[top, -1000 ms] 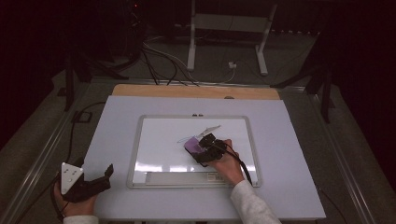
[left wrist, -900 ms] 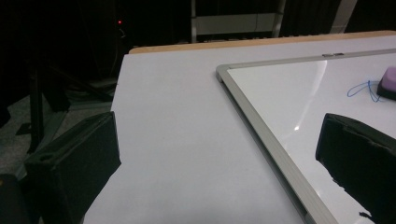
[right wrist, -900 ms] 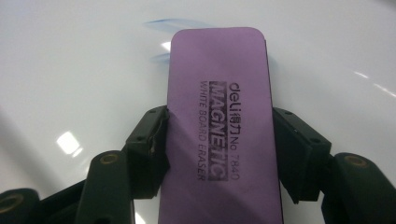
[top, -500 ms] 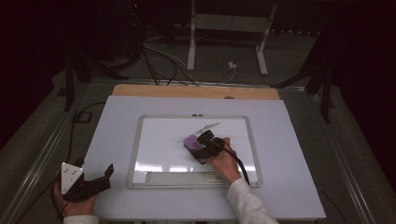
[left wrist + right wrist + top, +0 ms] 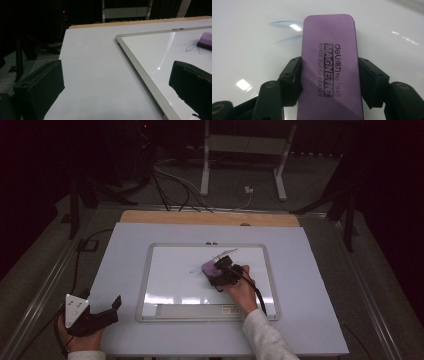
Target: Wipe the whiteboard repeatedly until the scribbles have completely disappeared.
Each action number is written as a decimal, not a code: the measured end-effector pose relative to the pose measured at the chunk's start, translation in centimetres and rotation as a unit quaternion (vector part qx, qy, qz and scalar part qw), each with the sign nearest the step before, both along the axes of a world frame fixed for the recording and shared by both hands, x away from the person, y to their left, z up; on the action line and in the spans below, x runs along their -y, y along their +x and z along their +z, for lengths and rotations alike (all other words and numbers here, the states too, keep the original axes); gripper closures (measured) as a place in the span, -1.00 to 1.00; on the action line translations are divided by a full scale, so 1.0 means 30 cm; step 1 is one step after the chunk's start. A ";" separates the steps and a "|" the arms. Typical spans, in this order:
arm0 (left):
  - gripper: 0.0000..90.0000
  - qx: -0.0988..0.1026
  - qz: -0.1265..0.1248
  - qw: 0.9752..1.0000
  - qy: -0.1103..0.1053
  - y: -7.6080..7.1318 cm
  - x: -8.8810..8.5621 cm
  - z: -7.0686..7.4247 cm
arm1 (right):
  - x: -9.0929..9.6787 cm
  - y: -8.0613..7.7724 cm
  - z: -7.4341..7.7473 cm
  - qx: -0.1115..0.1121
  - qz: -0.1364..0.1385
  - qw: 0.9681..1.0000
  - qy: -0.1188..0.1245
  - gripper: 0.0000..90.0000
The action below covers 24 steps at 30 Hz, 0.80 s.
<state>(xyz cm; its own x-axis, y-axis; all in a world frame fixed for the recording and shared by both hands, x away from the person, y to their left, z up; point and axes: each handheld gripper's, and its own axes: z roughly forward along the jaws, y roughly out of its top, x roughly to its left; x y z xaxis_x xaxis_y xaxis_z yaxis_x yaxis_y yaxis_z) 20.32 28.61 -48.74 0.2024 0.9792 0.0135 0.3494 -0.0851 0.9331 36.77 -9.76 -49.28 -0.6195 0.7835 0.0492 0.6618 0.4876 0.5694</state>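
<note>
A purple whiteboard eraser lies flat on the whiteboard, and my right gripper is shut on its two long sides. In the high view the eraser sits near the board's middle, beside thin blue pen marks and a grey stroke. My left gripper rests on the table at the front left, off the board, jaws open with nothing between them. From the left gripper view, the eraser and a blue scribble show far right on the board.
The whiteboard has a silver frame and a pen ledge at its near edge. It lies on a pale table sheet over a wooden top. Cables and stand legs lie on the floor beyond.
The right gripper with the eraser has shifted slightly left across the board. The left gripper has not moved.
</note>
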 end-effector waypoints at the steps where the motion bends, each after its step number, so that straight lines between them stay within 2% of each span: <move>1: -0.99 0.001 0.000 1.000 0.000 -0.001 0.000 0.001 | -0.021 -0.014 -0.001 -0.001 0.022 1.000 0.004 -0.08; 4: -0.99 0.001 0.002 1.000 -0.002 -0.003 -0.004 0.001 | -0.071 -0.051 -0.002 -0.006 0.083 0.996 0.012 -0.08; 5: -0.99 0.001 0.002 1.000 -0.002 -0.003 -0.005 0.000 | -0.082 -0.063 -0.001 -0.004 0.094 0.996 0.008 -0.08; 7: -0.99 -0.001 0.003 1.000 -0.002 -0.003 -0.008 -0.001 | -0.082 -0.062 0.000 -0.005 0.092 0.996 0.008 -0.08; 9: -0.99 0.001 0.002 1.000 -0.003 -0.004 -0.007 0.000 | -0.064 -0.042 -0.002 -0.002 0.065 0.998 0.007 -0.08; 11: -0.99 0.003 0.002 1.000 -0.003 -0.005 -0.007 0.001 | -0.019 0.002 -0.003 0.001 0.004 1.000 0.004 -0.08; 12: -0.99 0.002 0.002 1.000 -0.003 -0.005 -0.008 0.001 | 0.000 0.017 -0.003 -0.001 -0.019 1.000 0.006 -0.08; 14: -0.99 0.000 0.002 1.000 -0.002 -0.003 -0.008 -0.001 | 0.046 0.049 -0.002 0.000 -0.078 0.997 0.004 -0.08; 15: -0.99 -0.001 0.001 1.000 -0.002 -0.001 -0.007 -0.003 | 0.060 0.058 -0.003 -0.002 -0.094 0.996 0.006 -0.08; 16: -0.99 -0.001 0.000 1.000 -0.001 0.000 -0.005 -0.003 | 0.061 0.059 -0.003 -0.001 -0.097 0.995 0.005 -0.08; 18: -0.99 -0.002 0.000 1.000 0.000 0.001 -0.002 -0.003 | 0.043 0.051 -0.001 0.012 -0.087 0.996 -0.012 -0.08; 19: -0.99 -0.002 -0.001 1.000 0.000 0.002 0.001 -0.003 | 0.028 0.046 -0.001 0.010 -0.073 0.997 -0.009 -0.08; 20: -0.99 -0.001 -0.001 1.000 0.001 0.002 0.002 -0.002 | 0.005 0.038 -0.002 0.003 -0.046 0.999 0.000 -0.08; 22: -0.99 0.000 -0.001 1.000 0.002 0.000 0.002 0.000 | -0.034 0.019 -0.003 -0.004 -0.004 1.000 0.009 -0.08; 24: -0.99 -0.001 -0.001 1.000 0.001 -0.002 -0.001 0.000 | -0.081 -0.007 -0.004 -0.004 0.047 0.999 0.011 -0.08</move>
<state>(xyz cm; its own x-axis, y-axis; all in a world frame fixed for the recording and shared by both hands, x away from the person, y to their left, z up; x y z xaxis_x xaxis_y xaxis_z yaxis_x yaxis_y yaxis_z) 20.27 28.65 -48.75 0.2035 0.9790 0.0144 0.3511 -0.0867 0.9323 36.55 -7.32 -49.39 -0.6894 0.7210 0.0703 0.6183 0.5350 0.5758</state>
